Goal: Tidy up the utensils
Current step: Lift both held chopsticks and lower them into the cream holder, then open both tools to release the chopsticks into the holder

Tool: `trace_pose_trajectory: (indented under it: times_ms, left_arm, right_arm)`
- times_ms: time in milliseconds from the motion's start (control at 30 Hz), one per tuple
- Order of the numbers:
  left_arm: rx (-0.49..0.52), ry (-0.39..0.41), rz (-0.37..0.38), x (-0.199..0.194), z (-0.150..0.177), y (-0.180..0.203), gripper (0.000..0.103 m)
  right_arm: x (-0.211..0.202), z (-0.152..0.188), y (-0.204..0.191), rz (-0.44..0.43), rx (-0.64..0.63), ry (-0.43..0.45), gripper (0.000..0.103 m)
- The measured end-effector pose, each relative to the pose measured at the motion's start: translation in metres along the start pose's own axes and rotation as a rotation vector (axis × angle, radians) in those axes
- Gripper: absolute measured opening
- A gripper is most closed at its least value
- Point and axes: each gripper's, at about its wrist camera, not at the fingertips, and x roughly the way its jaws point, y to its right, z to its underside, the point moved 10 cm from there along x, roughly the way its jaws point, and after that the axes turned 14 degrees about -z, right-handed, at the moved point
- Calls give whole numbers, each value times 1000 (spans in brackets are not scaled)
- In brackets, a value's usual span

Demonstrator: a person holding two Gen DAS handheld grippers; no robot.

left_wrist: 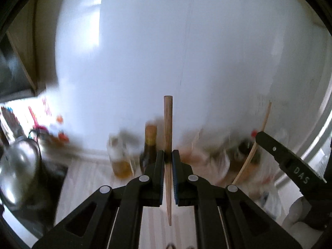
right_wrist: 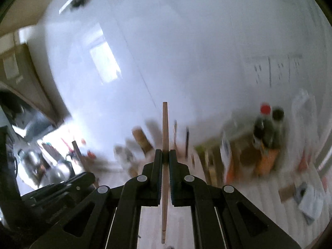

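Your left gripper [left_wrist: 168,157] pinches a wooden chopstick [left_wrist: 168,124] upright; right gripper [right_wrist: 164,156] pinches another chopstick [right_wrist: 164,128]; bkgd blurred.

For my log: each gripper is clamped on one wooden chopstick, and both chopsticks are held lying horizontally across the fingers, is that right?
Not quite. The left gripper and right gripper are each clamped on a chopstick, but both stand upright between the fingers, as each wrist view shows.

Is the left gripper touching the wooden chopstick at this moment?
Touching. In the left wrist view, the left gripper is closed on the wooden chopstick; both finger pads press its sides with no gap, and the stick stands upright between them.
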Motion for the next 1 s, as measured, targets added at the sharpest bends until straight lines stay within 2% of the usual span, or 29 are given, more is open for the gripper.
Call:
trace_pose_trajectory:
  times_ms: [100, 200, 333, 633, 867, 1000]
  left_arm:
    - [-7, 43, -3, 6, -36, 3, 5]
    - [-11, 46, -1, 22, -58, 10, 5]
    - [-20, 24, 14, 48, -67, 20, 5]
    - [-17, -30, 34, 106, -68, 37, 5]
    - [15, -40, 16, 128, -62, 43, 5]
    - [27, -75, 27, 135, -51, 44, 8]
  right_arm:
    - [7, -40, 1, 1, -10, 67, 6]
    - [21, -71, 7, 14, -21, 108, 6]
    - [49, -94, 20, 38, -43, 126, 6]
    - [104, -101, 57, 79, -50, 113, 6]
    - [126, -93, 71, 81, -34, 103, 6]
    - [136, -84, 70, 68, -43, 56, 6]
